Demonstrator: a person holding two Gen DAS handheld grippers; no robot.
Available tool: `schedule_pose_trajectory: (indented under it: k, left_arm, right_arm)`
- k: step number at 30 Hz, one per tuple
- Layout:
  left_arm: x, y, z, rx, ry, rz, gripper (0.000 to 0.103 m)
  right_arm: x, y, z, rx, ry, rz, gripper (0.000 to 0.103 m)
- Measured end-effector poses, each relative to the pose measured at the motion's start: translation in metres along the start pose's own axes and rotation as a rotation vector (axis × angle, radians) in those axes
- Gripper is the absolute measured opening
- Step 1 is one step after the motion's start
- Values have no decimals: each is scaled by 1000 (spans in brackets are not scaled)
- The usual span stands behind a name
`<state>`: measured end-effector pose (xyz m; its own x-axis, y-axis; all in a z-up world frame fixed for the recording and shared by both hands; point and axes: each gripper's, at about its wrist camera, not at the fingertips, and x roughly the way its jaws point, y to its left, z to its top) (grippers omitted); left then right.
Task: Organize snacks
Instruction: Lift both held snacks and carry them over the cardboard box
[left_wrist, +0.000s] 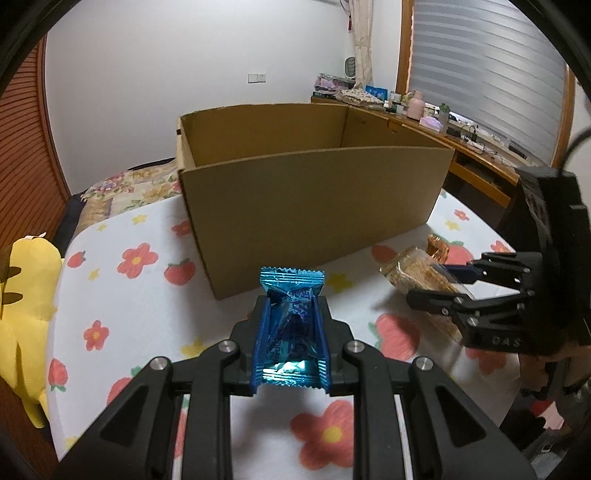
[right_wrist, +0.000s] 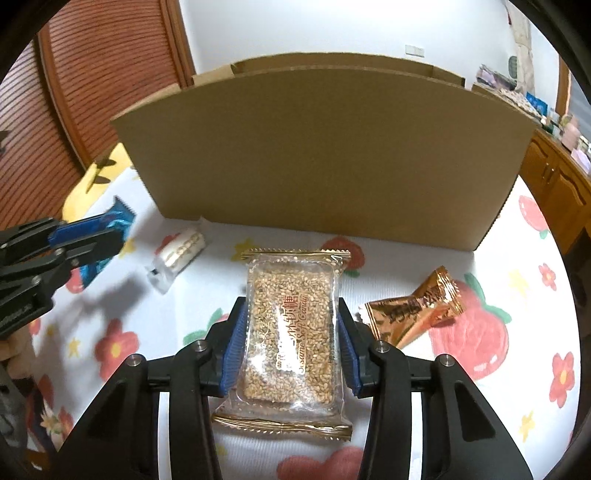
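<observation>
My left tongs pinch a blue candy; my right tongs clamp a sesame bar. Both are held ahead of the tongs, facing the box, ready to drop in.

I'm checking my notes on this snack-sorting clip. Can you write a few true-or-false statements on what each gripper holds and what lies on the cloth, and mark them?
1. The left gripper is shut on a blue candy wrapper. True.
2. The right gripper holds the orange-gold candy. False: it holds the sesame candy packet; the orange-gold candy lies on the floral cloth.
3. The cardboard box stands open at the top. True.
4. A white wrapped snack lies inside the box. False: it lies on the cloth in front of it.
</observation>
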<state>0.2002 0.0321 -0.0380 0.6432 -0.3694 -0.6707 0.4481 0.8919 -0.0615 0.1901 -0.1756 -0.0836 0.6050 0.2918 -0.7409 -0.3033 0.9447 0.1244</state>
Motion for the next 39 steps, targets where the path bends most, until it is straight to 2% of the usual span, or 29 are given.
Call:
schedule_pose_trajectory:
  k: [8, 16, 31, 39]
  left_arm:
    - [-4, -5, 10, -35, -35, -12, 21]
    - [-22, -12, 31, -42, -106, -35, 21]
    - [-13, -7, 72, -79, -182, -59, 21]
    - [-7, 3, 94, -89, -223, -53, 21]
  right_arm:
    - [-25, -12, -9, -9, -52, 14, 44]
    - [-44, -17, -3, -1, -114, 29, 44]
    - [-88, -44, 33, -53, -275, 3, 44]
    - [-95, -55, 57, -81, -338, 10, 44]
